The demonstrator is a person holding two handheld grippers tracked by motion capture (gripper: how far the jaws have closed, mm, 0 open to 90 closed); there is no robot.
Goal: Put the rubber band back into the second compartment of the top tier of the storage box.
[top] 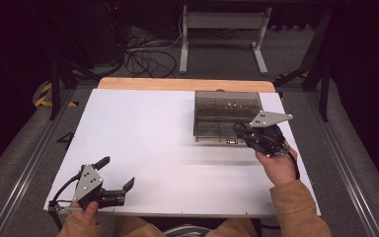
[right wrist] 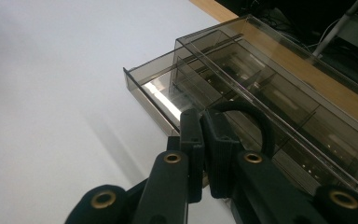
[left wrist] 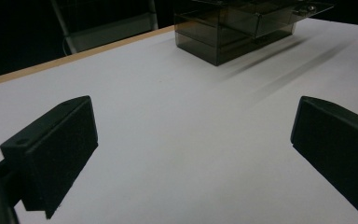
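- Smoky clear drawer box (top: 227, 116) on white worktop (top: 143, 148), far right part, close to the far wooden edge; long axis left-right across the worktop.
- One drawer (right wrist: 161, 100) slid partway out toward the person's side, front wall reading as a bright strip in right gripper view.
- Right hand-held gripper (top: 246, 136) right at the box's near front edge, touching or just beside it; exact contact hard to call from high view.
- Jaws pressed together in right gripper view, tips meeting at the drawer front. Black loop (right wrist: 249, 119) arching just behind the tips, probably a cable or band; pinched or not, can't tell.
- Left hand-held gripper (top: 116, 175) at near left corner of worktop, well apart from the box, jaws spread wide, nothing between them.
- From left gripper view, box (left wrist: 242, 28) far ahead and to the right, bare worktop between.
- Key relation: box lies straight ahead of right hand-held gripper, drawer travel running toward/away from person, in line with that hand. Right hand clearly nearer.
- Judgement: next push or pull on drawer likely belongs to right hand; left idle.
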